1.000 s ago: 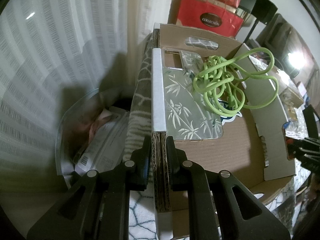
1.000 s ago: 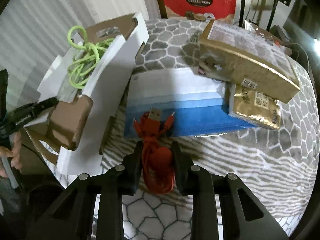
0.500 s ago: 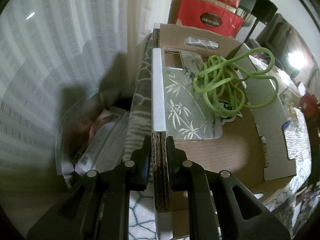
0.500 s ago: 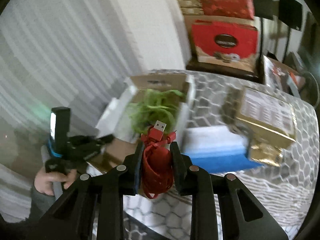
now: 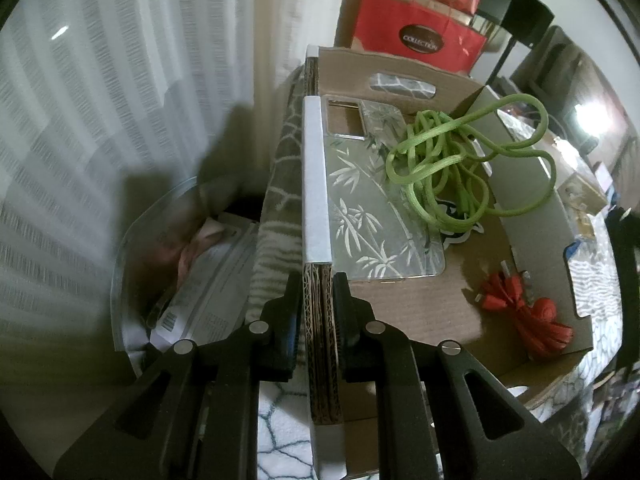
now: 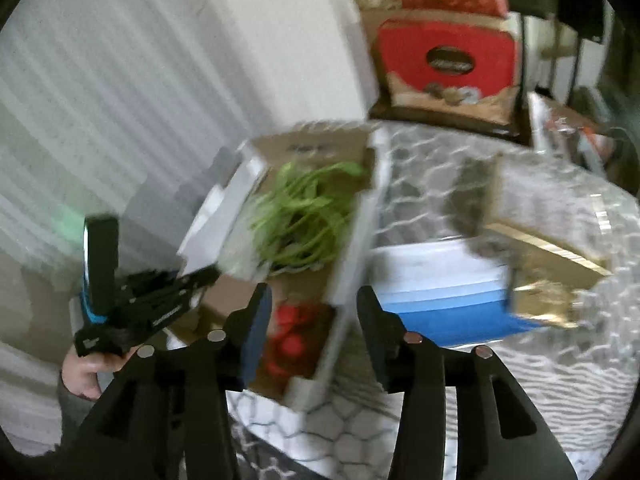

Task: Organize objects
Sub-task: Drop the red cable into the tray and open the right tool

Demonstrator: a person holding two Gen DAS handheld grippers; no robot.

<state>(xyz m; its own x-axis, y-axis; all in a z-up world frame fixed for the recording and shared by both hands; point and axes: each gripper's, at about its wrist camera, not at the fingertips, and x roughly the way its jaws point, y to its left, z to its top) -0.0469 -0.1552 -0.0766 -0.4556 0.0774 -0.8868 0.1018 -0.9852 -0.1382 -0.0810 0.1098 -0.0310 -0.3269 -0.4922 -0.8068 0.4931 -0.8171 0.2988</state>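
Note:
A coiled red cable (image 5: pixel 532 312) lies on the floor of the open cardboard box (image 5: pixel 420 304), at its near right corner. In the blurred right wrist view the red cable (image 6: pixel 292 340) shows in the box (image 6: pixel 320 216) below my right gripper (image 6: pixel 310 312), whose jaws are opening with nothing pressed between them. My left gripper (image 5: pixel 318 292) is shut on the box's left wall (image 5: pixel 318 320). A tangled green cord (image 5: pixel 460 168) rests on a clear phone case with bamboo print (image 5: pixel 376 216) inside the box.
A clear bin with papers (image 5: pixel 188 272) sits left of the box. Right of the box lie a blue and white box (image 6: pixel 436 288) and gold packets (image 6: pixel 548 256) on the patterned cloth. Red gift boxes (image 5: pixel 420 36) stand behind. A person's hand (image 6: pixel 88 372) holds the left gripper.
The right gripper lifted the red cable off the cloth, carried it over the box and let it go. The cable now lies in the box. The left gripper kept its hold.

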